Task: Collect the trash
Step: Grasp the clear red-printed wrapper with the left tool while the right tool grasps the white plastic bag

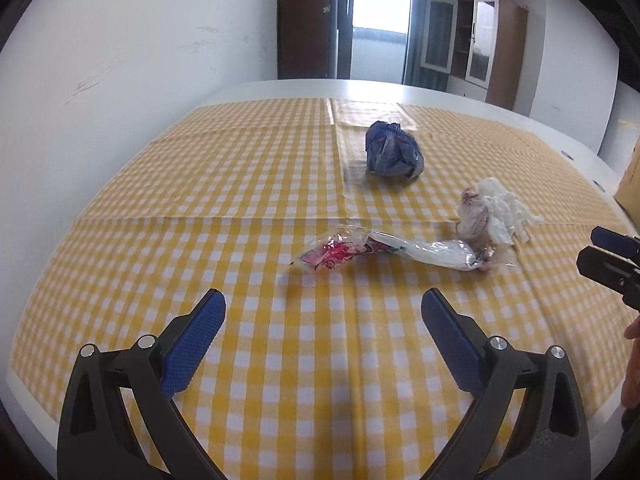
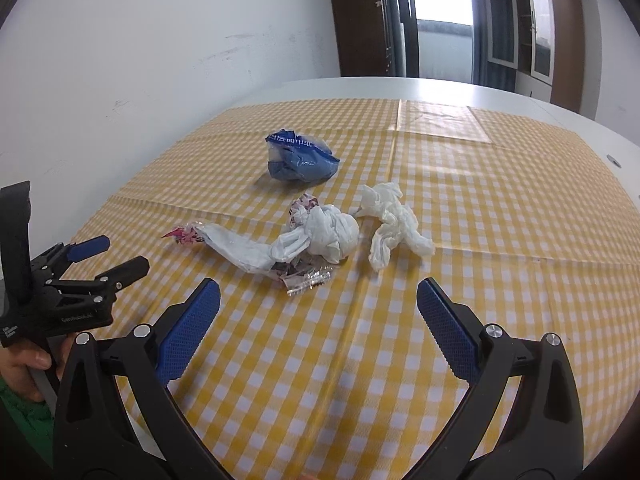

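Trash lies on a yellow checked tablecloth (image 1: 240,208). A crumpled blue plastic bag (image 1: 393,151) (image 2: 301,157) sits farthest back. Nearer lies a long clear wrapper with red print (image 1: 384,251) (image 2: 236,245), and crumpled white tissue (image 1: 496,211) (image 2: 394,222) is beside it, with a white knotted wad (image 2: 334,230) in the right wrist view. My left gripper (image 1: 323,307) is open, hovering short of the wrapper, and it shows at the left edge of the right wrist view (image 2: 116,258). My right gripper (image 2: 318,296) is open just before the wad and wrapper end, with nothing between its fingers.
The cloth covers a white table (image 1: 304,86) set against a white wall on the left. A doorway and cabinets stand at the back. A person's hand (image 2: 28,360) and green sleeve hold the left gripper. The right gripper's tips (image 1: 612,256) poke in at the right edge.
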Demonstrator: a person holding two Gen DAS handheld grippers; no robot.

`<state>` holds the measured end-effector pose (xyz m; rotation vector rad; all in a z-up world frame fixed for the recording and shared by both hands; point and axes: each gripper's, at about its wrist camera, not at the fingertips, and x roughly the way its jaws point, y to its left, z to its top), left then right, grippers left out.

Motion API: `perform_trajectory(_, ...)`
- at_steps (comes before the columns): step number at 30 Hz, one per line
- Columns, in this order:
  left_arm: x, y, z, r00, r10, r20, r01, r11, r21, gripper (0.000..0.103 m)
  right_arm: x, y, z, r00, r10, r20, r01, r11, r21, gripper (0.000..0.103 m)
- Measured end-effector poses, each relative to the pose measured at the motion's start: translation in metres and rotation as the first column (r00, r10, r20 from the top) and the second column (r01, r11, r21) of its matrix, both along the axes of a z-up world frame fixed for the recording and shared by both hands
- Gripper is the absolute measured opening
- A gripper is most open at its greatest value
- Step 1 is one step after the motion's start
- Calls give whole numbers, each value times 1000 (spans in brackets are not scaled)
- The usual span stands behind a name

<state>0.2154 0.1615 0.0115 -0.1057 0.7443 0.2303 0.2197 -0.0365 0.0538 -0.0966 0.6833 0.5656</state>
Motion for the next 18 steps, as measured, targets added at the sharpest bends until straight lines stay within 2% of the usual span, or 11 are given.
perform_trajectory(3, 13, 5, -3, 1000, -10, -29, 11, 1000, 2, 96, 13, 11, -1, 1000, 11, -17, -11, 1000, -6, 94)
perform_trajectory(10, 48, 5, -16, 990, -67, -121, 78, 993, 85, 92, 42, 36, -3, 999, 17, -37, -18, 999, -28, 94)
perform_trajectory(14, 64, 1, -23, 980, -108, -168, 127, 987, 102, 77, 58, 50, -9, 998, 10, -56, -13, 998, -58, 89)
perform_trajectory(16, 70, 1, -26, 977, -113, -178, 129, 988, 85, 64, 68, 54, -12, 996, 2, -84, -7, 998, -61, 83)
perform_trajectory(18, 72, 0, -28, 978, -100, -182, 119, 988, 96, 41, 75, 56, -20, 993, -10, -121, 2, 998, -67, 72)
